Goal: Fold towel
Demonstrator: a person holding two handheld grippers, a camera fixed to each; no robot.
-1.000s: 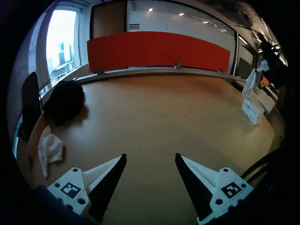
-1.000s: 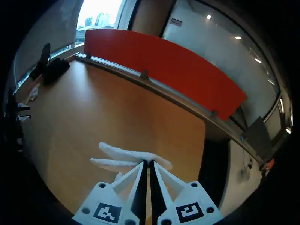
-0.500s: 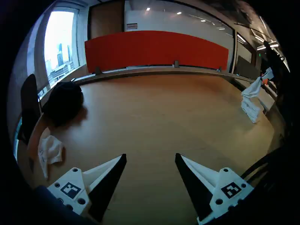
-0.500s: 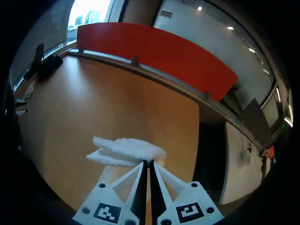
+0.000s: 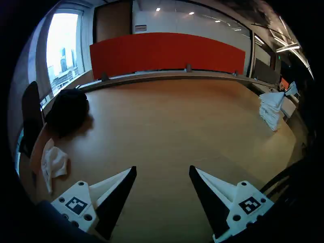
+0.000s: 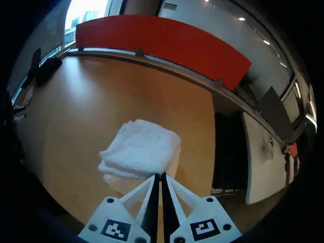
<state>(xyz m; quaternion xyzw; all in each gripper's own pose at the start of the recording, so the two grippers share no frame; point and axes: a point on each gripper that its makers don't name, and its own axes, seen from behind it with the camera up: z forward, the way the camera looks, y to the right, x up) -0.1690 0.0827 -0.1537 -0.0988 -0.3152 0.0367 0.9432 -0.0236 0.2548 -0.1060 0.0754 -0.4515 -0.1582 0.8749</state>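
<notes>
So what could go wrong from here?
The towel lies on a stack near the edge of the table. If the right tongs pull back while shut on it, they may drag it off or undo the fold. It also looks askew on the stack, which might tip.

The folded towel (image 6: 139,148) is white, nubby terry cloth, the tabletop (image 5: 170,121) smooth wood-grain with a soft sheen, the fingers (image 5: 106,189) matt white-and-black plastic, and the red divider (image 5: 166,52) evenly matt.
</notes>
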